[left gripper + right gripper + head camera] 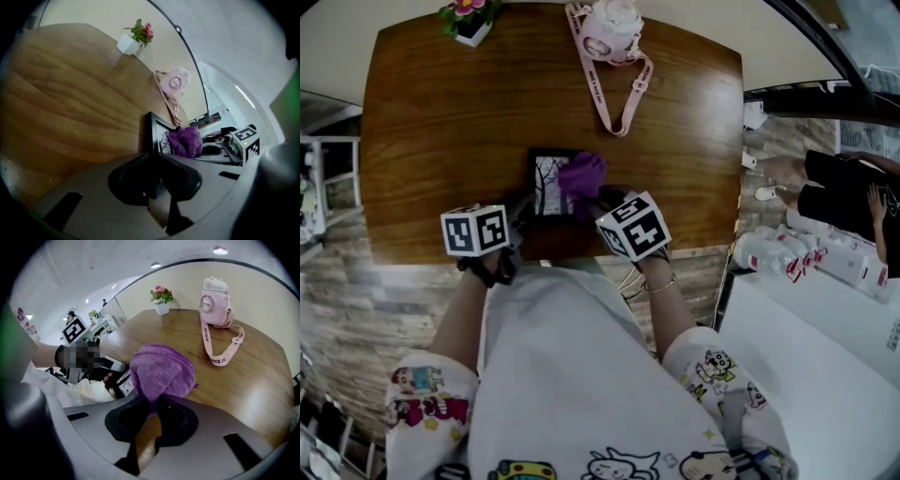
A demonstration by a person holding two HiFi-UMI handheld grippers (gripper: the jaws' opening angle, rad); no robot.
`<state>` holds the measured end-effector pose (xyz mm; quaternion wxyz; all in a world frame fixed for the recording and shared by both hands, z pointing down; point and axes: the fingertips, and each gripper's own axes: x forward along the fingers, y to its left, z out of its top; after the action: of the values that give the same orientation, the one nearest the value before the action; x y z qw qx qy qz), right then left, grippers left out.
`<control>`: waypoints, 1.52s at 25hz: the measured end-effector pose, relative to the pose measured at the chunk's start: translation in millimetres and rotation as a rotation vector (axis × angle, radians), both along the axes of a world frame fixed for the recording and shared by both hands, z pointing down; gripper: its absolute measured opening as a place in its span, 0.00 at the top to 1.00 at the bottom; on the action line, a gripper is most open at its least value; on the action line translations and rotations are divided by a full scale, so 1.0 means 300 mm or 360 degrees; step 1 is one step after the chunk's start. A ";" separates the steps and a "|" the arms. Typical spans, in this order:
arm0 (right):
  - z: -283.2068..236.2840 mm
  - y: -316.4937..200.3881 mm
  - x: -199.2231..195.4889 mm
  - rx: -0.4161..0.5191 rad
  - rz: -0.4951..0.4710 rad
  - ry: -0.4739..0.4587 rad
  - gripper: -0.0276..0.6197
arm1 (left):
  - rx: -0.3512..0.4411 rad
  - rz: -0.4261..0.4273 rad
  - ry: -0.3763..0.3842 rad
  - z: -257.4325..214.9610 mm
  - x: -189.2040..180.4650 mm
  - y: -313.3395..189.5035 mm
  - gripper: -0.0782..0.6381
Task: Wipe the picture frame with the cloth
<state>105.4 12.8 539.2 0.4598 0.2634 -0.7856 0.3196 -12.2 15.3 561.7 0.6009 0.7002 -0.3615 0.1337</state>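
Wooden tabletop (422, 112) fills the head view, brown and glossy, with the person's patterned white shirt below it. The picture frame (546, 183), black-edged around a pale tree print, sits close to the tabletop's near edge. I cannot tell whether it lies flat or is tipped up.

My left tool (523, 211) comes in at the frame's near left corner. In the left gripper view its jaws are almost together, pinching the frame's dark edge (154, 129) between them and steadying it.

My right tool (602, 199) sits at the frame's right side. In the right gripper view its jaws are closed on a fold of the purple cloth (161, 371), which bunches up ahead of the tips. From the head view the cloth (581, 173) covers the right part of the frame, apparently resting on the glass.

Far beyond the frame, a pink bottle (611, 33) trails its strap toward it. A small potted flower (471, 21) stands far beyond the frame to the left. Both are well apart from the work.

I judge the wiping step to be under way, with the frame braced and the cloth on it. The left part of the print shows bare, so I judge that area is next. That calls for dragging the cloth leftward across the frame with light downward pressure. The left tool must hold firm so the frame does not slide or twist. The cloth should stay bunched under the tips so the hard jaws do not scrape the glass.
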 end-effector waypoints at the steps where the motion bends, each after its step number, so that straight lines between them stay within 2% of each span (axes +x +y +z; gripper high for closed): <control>1: 0.001 0.000 0.012 -0.0001 0.0010 0.0008 0.88 | 0.0000 0.0000 0.0001 -0.001 0.000 0.000 0.81; 5: 0.004 0.009 0.058 -0.0020 0.0058 0.0011 0.88 | 0.0001 -0.0002 0.0002 -0.002 0.001 0.001 0.81; 9: -0.046 0.021 0.041 -0.0040 0.0104 -0.0112 0.88 | -0.0001 -0.0002 0.0005 -0.001 0.002 0.002 0.81; 16: -0.161 0.046 -0.149 -0.0097 0.0082 -0.0447 0.88 | -0.0007 -0.0004 0.0012 -0.001 0.002 0.000 0.81; 20: -0.139 0.079 -0.257 -0.0197 0.0096 -0.0557 0.88 | -0.0007 -0.0004 0.0014 -0.001 0.002 -0.001 0.81; 25: -0.053 0.128 -0.300 -0.0315 0.0130 -0.0527 0.88 | -0.0014 -0.0005 0.0022 -0.003 -0.001 0.001 0.81; 29: 0.005 0.136 -0.306 -0.0292 0.0120 -0.0444 0.88 | -0.0015 -0.0006 0.0027 -0.001 -0.001 0.001 0.81; 38: 0.019 0.127 -0.298 -0.0258 0.0113 -0.0418 0.88 | -0.0017 -0.0003 0.0022 0.001 -0.003 0.001 0.81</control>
<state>16.2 51.0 545.0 0.3612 0.2090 -0.8008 0.4296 -13.0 15.5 562.1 0.6073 0.6976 -0.3573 0.1300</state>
